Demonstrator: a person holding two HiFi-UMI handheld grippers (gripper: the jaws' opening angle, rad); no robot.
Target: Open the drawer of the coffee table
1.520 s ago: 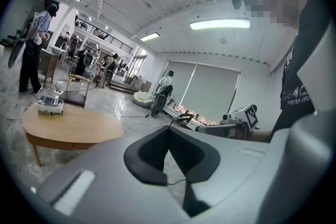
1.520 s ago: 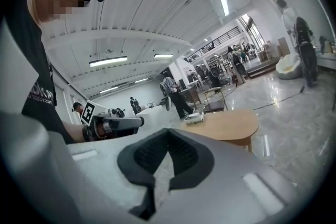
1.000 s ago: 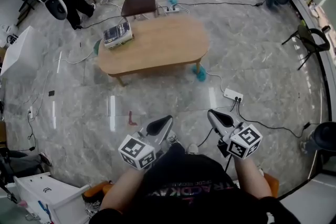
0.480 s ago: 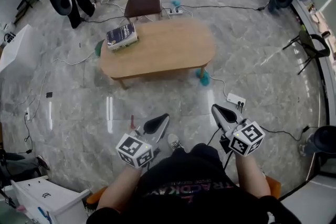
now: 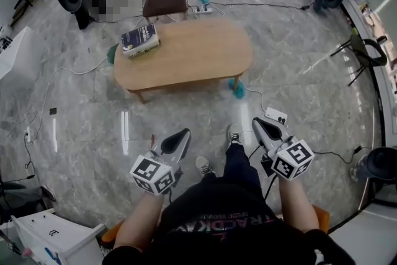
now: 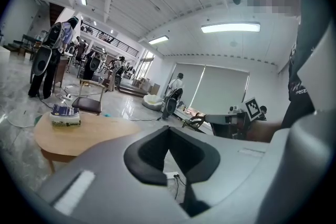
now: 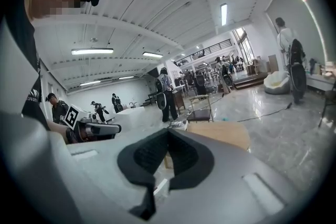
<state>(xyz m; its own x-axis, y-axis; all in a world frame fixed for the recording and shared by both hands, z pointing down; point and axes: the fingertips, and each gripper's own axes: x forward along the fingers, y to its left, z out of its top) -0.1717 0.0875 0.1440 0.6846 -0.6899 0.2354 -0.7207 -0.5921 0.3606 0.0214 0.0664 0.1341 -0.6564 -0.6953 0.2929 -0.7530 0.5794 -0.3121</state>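
Note:
The oval wooden coffee table [image 5: 186, 53] stands on the marble floor ahead of me; no drawer front shows from above. It also appears low in the left gripper view as the coffee table [image 6: 79, 135] and in the right gripper view as the coffee table [image 7: 223, 135]. My left gripper [image 5: 180, 135] and right gripper [image 5: 257, 124] are held side by side well short of the table, both pointing toward it. Both are shut with nothing between the jaws, as the left gripper [image 6: 169, 131] and right gripper [image 7: 168, 136] show in their own views.
A thick book [image 5: 139, 39] lies on the table's far left corner. A wooden chair [image 5: 164, 0] stands behind the table. A power strip [image 5: 275, 115] with cables and a teal object [image 5: 237, 89] lie on the floor at the right. A white cabinet [image 5: 53, 233] stands at the lower left.
The person has stepped forward, one foot now out in front, and both grippers have been carried along toward the table. Both stay shut.

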